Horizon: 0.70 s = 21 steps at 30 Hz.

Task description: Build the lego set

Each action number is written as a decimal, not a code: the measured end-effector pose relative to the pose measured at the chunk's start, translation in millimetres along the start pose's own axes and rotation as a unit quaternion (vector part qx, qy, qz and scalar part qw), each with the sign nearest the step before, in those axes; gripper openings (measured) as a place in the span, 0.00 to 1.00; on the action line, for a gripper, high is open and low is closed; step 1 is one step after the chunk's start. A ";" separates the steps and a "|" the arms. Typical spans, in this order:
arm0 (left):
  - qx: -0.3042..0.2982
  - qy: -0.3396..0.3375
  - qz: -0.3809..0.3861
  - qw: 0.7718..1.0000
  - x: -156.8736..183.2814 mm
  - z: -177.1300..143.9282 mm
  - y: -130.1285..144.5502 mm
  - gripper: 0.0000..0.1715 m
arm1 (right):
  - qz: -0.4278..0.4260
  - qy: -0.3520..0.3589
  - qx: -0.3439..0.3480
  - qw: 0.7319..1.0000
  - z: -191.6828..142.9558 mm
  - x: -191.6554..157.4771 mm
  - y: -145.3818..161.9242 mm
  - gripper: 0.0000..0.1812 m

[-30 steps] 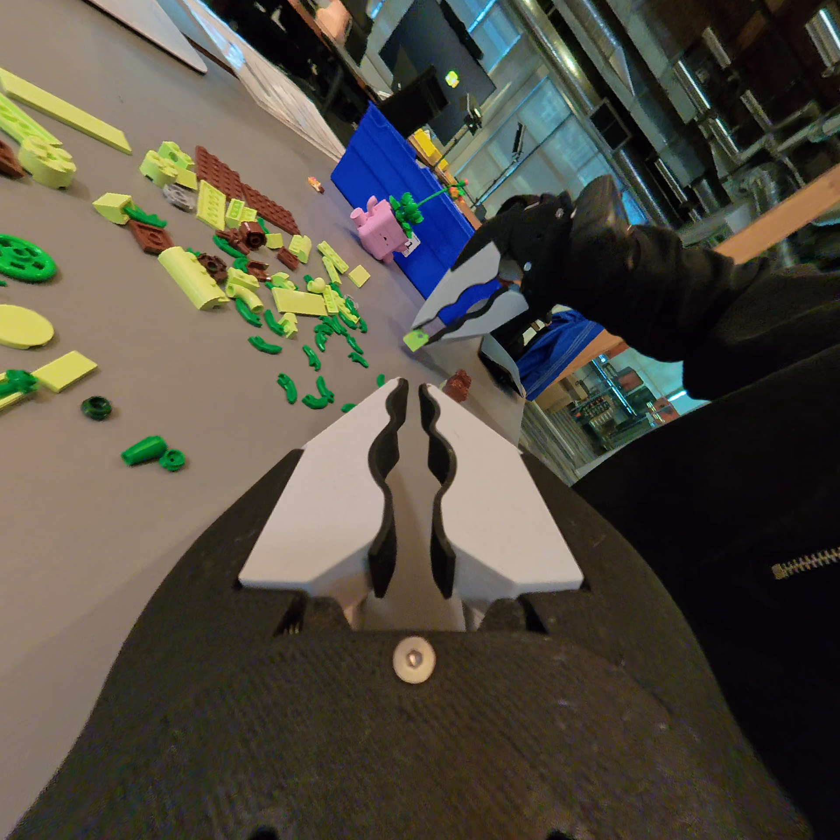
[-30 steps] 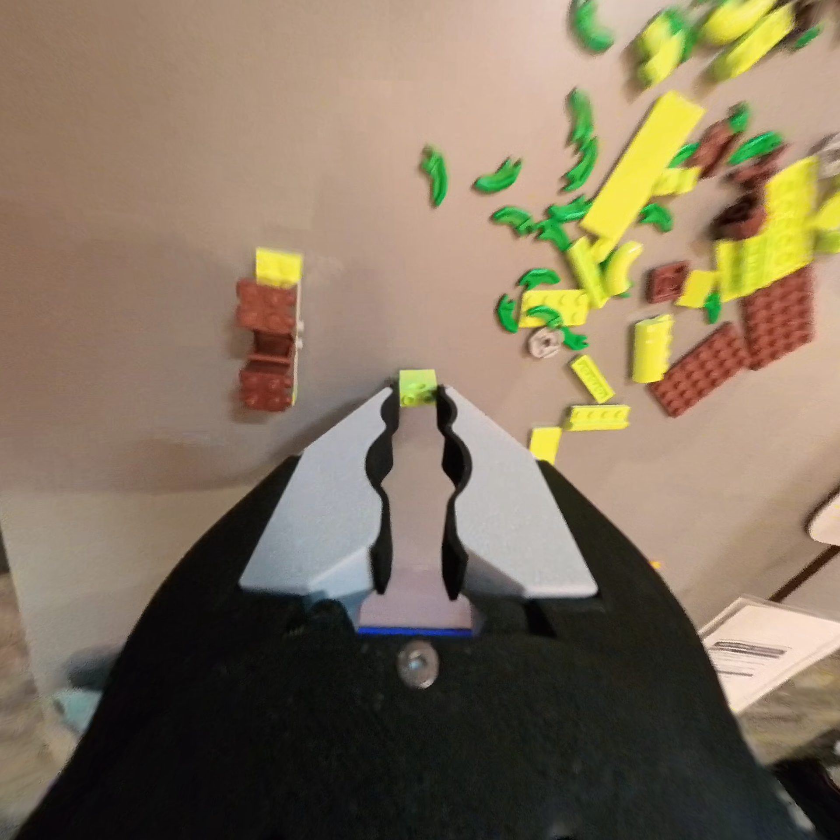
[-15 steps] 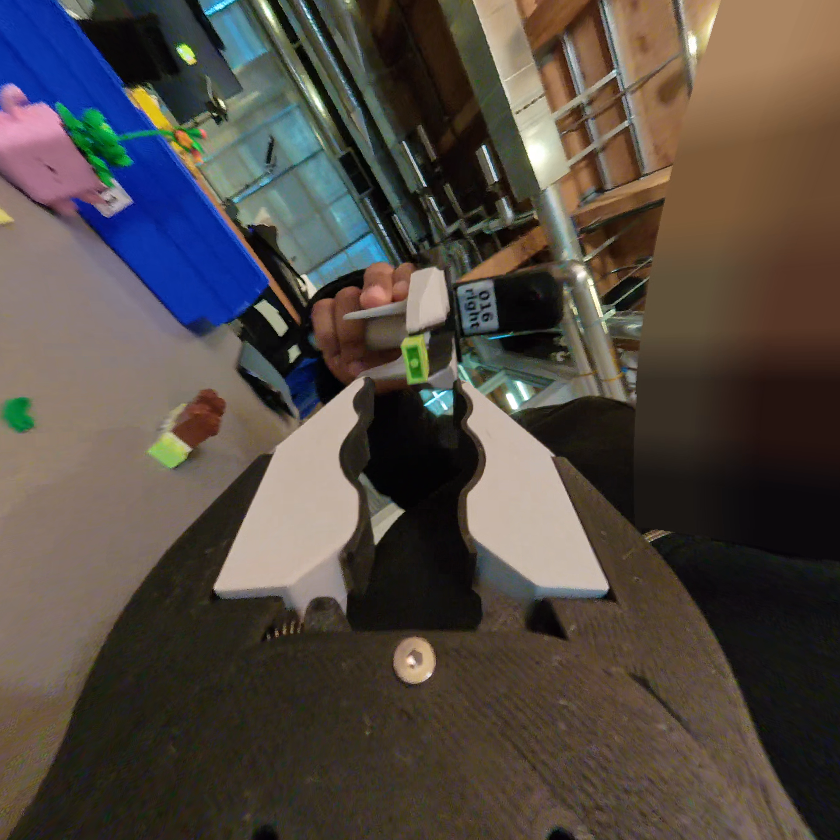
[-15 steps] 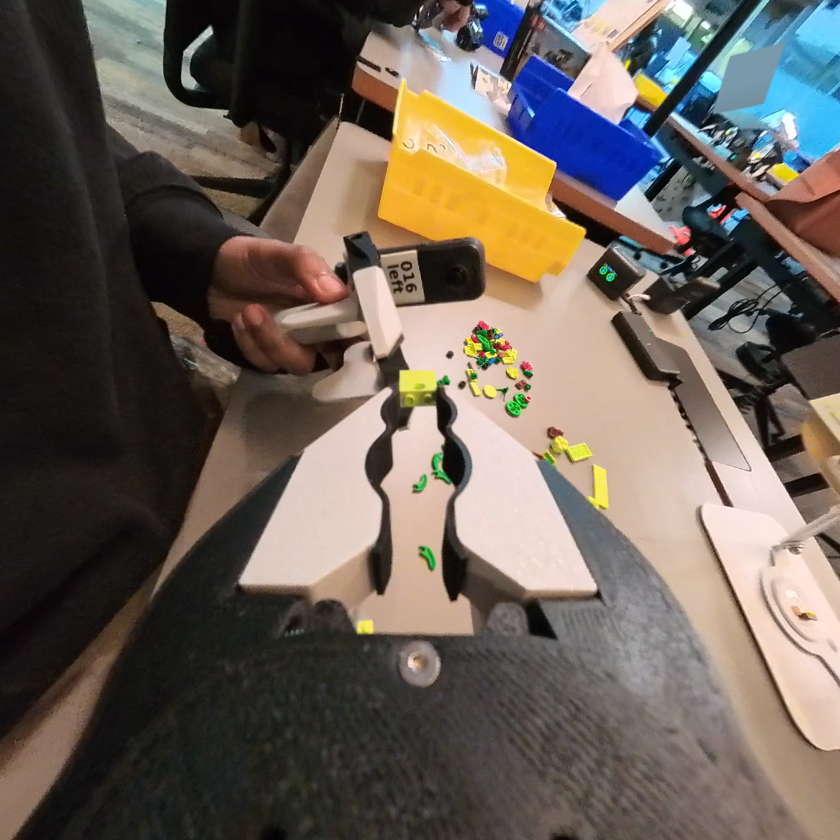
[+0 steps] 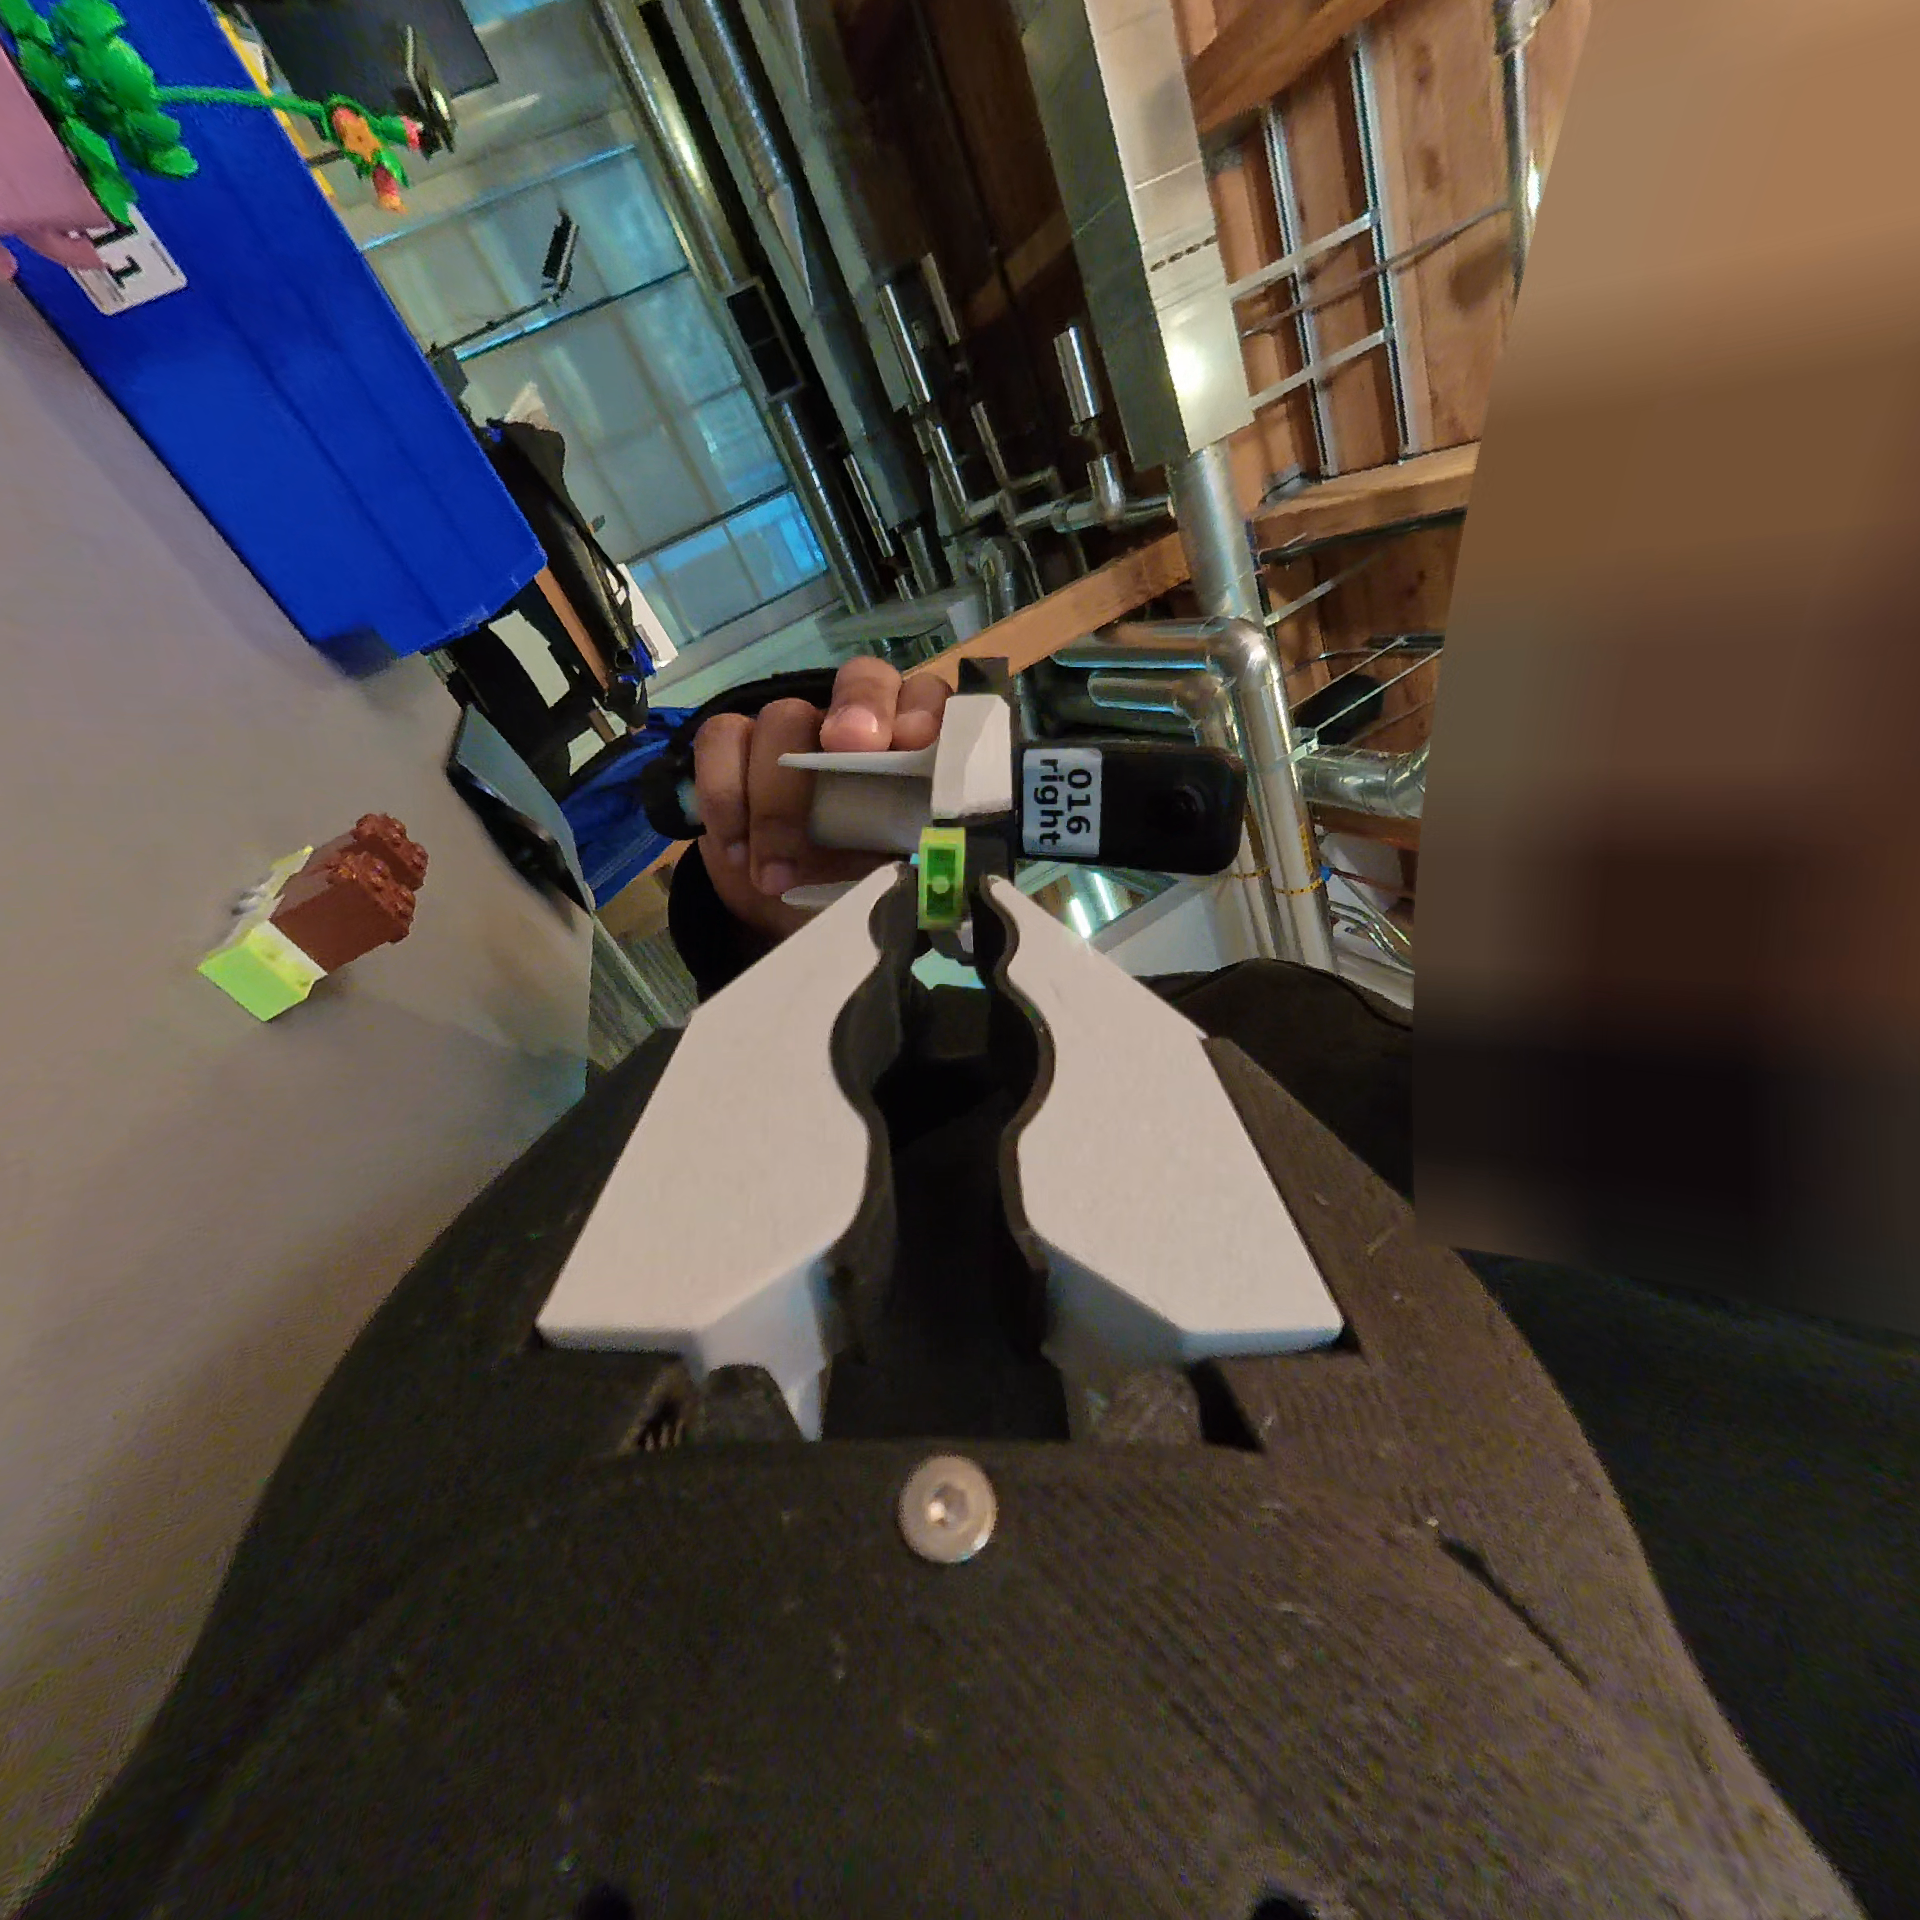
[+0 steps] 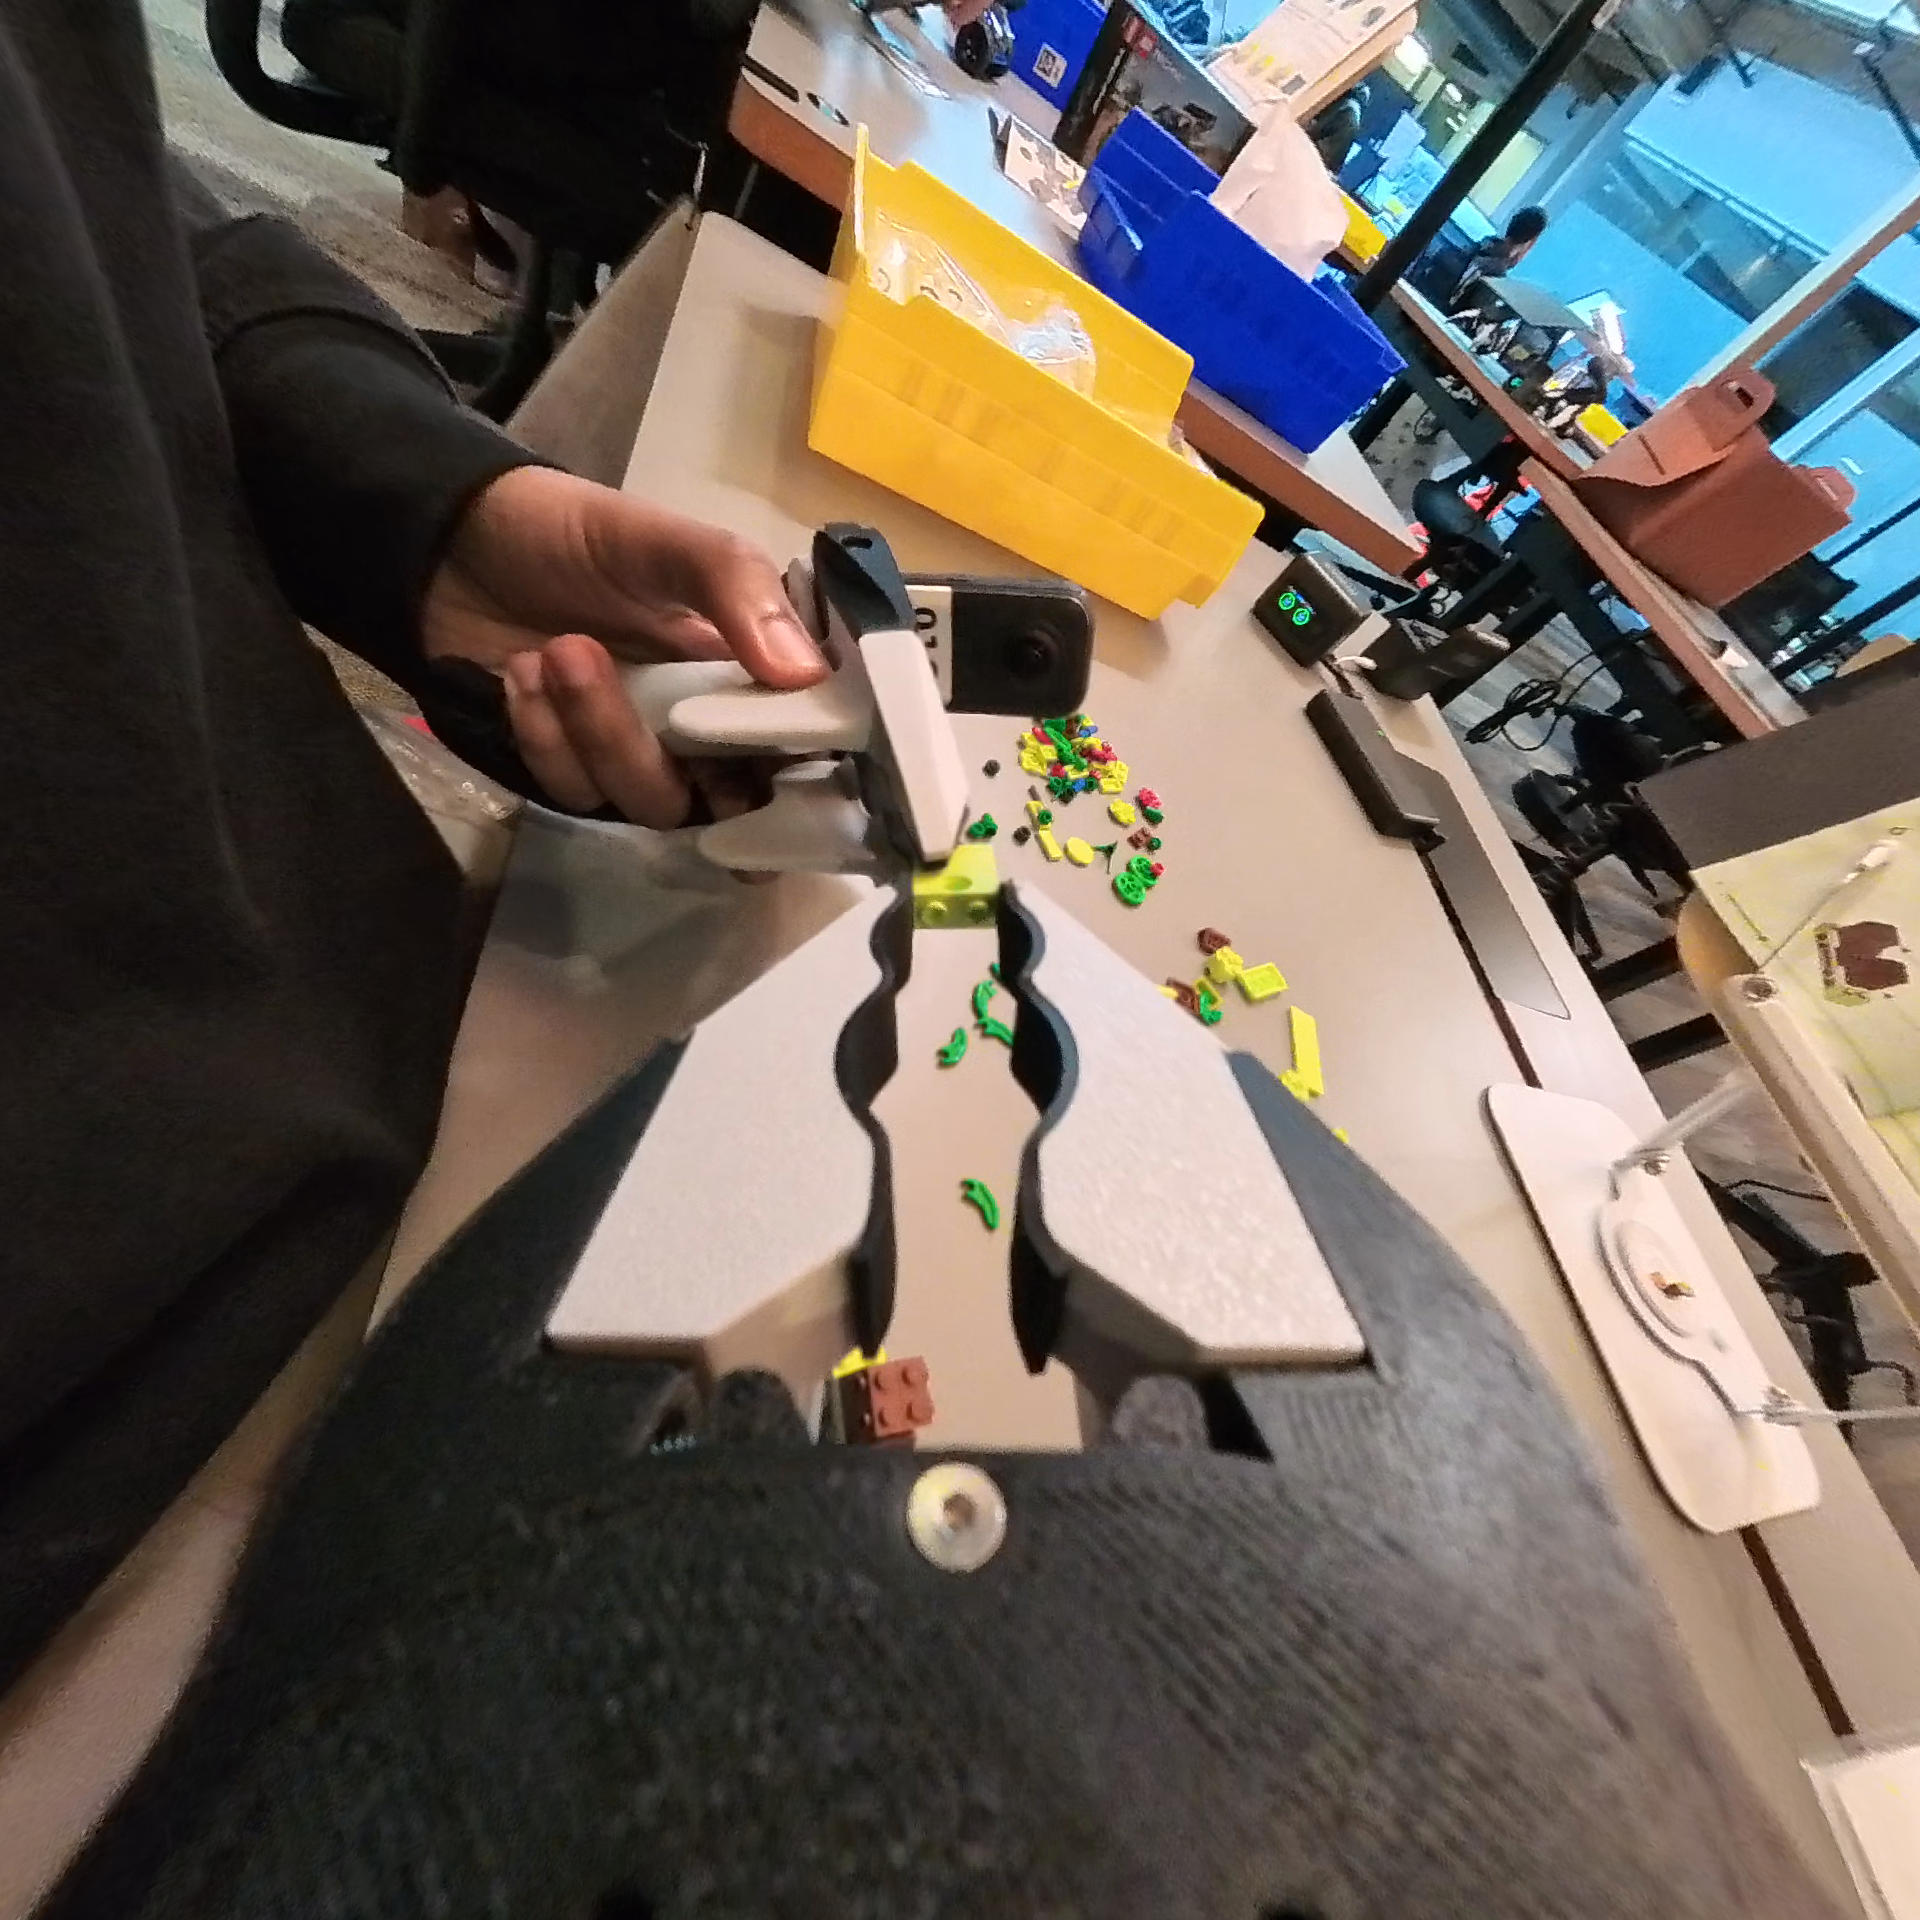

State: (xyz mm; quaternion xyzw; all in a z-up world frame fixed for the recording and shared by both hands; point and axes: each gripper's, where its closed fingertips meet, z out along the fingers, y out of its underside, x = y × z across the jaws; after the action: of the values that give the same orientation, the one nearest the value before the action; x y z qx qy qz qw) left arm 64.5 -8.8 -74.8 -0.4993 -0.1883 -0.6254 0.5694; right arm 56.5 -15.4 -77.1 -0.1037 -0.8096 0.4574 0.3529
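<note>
- Right wrist view: a wide grey-beige bench (image 6: 1299,831) carries everything, with a person's dark sleeve along its left edge.
- A yellow plastic bin (image 6: 997,436) sits at the far end of the bench; a blue plastic bin (image 6: 1236,281) stands on the bench behind it. In the left wrist view another blue plastic bin (image 5: 260,395) rests on the bench, upper left.
- A flat white plate with a round mount (image 6: 1652,1288) lies at the bench's right edge.
- The right claw (image 6: 956,902), grey-fingered in a black body, is closed down to the width of a small lime-green lego brick (image 6: 954,894) and pinches it at the fingertips, raised above the bench.
- The left claw (image 5: 940,883), held by a bare hand (image 6: 603,644), faces the right one. Its jaws stand a little apart, wider than the brick. In its own view the brick (image 5: 940,883) sits in the gap at the tips, without clear contact on either side; in the right wrist view one grey fingertip (image 6: 930,821) rests on the brick's top.
- A small assembly of brown bricks on a lime-green base (image 5: 322,914) lies on its side on the bench, left of the left claw and well apart from it.
- Loose green, lime and brown lego pieces (image 6: 1081,790) are scattered farther along the bench; a few curved green pieces (image 6: 977,1018) show between the right claw's fingers.
</note>
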 end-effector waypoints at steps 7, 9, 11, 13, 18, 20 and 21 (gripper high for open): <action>0.001 -0.004 -0.004 1.000 -3.5 -1.0 -1.0 0.07 | 0.002 0.002 -0.006 1.000 -2.2 -0.2 3.3 0.07; 0.005 -0.006 -0.005 1.000 -4.5 -3.1 -2.9 0.07 | 0.004 0.000 -0.007 1.000 -2.5 -0.4 4.0 0.08; 0.002 -0.010 -0.008 1.000 -6.1 -3.8 -2.4 0.03 | 0.006 -0.004 -0.009 1.000 -2.5 -1.5 5.6 0.08; 0.000 -0.011 -0.010 1.000 -7.1 -3.7 -1.7 0.03 | 0.007 -0.004 -0.008 1.000 -2.6 -2.0 6.4 0.08; -0.006 -0.021 -0.011 1.000 -9.9 -3.8 0.1 0.03 | 0.009 -0.007 -0.019 1.000 0.7 -3.8 13.0 0.08; -0.008 -0.027 -0.008 1.000 -11.1 -3.4 1.2 0.03 | 0.007 -0.009 -0.025 1.000 1.6 -5.2 14.8 0.08; -0.008 -0.029 -0.008 1.000 -11.1 -3.5 1.3 0.03 | 0.010 -0.011 -0.026 1.000 1.7 -5.2 15.0 0.08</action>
State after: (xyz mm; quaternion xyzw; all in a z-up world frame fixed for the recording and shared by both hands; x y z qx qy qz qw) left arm 62.6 -6.1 -86.0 -0.5202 -0.2034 -0.6167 0.5547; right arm 56.9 -10.7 -92.3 -0.1160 -0.8239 0.4408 0.3367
